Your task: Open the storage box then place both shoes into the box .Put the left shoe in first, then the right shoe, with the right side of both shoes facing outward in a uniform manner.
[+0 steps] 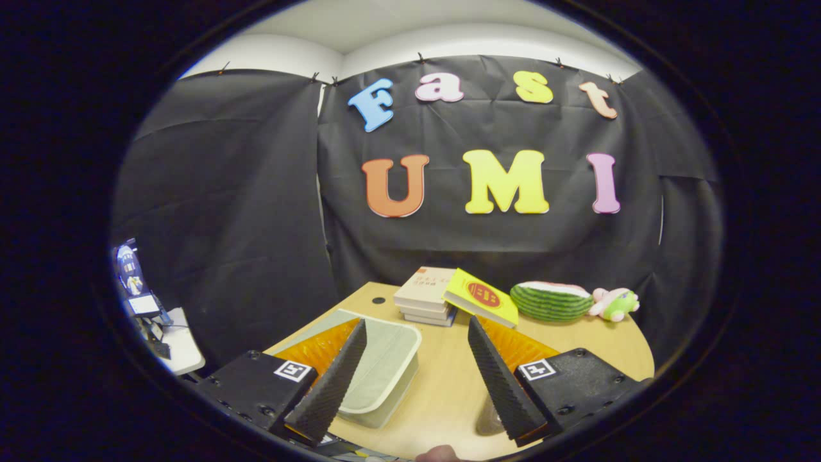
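gripper [417, 378] hangs open above a closed storage box [378, 369] on a wooden table [442, 385], with nothing between its fingers.

the two fingers stand wide apart and hold nothing, tilted over the near part of the table. the pale, lidded box lies at the left, partly behind the left finger and just ahead of it, its lid still on, so the opening step looks not yet done and the spread fingers seem set to take the lid. no shoe can be made out; a dark rounded shape by the right finger's base is too hidden to name. farther off, a stack of books [424, 296] with a yellow book [481, 298] leaning on it, a watermelon plush [550, 301] and a small plush toy [614, 304] sit near the far right edge, well apart from the box.
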Demonstrator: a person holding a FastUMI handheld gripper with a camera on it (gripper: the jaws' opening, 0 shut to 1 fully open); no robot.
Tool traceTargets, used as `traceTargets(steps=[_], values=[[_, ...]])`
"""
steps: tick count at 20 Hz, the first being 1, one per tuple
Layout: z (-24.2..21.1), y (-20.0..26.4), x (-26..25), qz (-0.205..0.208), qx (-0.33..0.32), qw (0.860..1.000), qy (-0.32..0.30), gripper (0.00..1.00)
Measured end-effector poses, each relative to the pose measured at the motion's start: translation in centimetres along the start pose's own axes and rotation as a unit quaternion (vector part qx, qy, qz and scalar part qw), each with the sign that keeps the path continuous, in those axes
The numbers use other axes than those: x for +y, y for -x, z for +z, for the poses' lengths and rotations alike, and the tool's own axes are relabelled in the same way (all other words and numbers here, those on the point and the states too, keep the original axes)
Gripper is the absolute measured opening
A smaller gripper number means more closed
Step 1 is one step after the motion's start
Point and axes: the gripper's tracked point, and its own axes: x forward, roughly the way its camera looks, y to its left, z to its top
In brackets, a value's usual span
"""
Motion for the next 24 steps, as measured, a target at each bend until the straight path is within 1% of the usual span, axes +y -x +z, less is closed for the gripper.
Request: traceTargets(steps=[5,8,12,14,16,18,21,24], values=[[-4.5,-0.5,1.8,0.047,0.055,0.996,-0.053,1.0],[-7.8,-1.2,3.5,0.083,0.107,0.986,-0.096,1.0],[-11.4,-2.2,4.5,0.109,0.162,0.97,-0.145,1.0],[-12.1,-3.0,4.5,0.116,0.176,0.961,-0.178,0.99],[-13.4,-4.1,4.4,0.116,0.198,0.95,-0.211,0.97],[-13.9,-4.7,4.4,0.12,0.214,0.941,-0.232,0.92],[-14.1,-6.0,4.9,0.126,0.223,0.933,-0.253,0.82],[-14.5,-6.4,4.9,0.128,0.23,0.923,-0.281,0.79]])
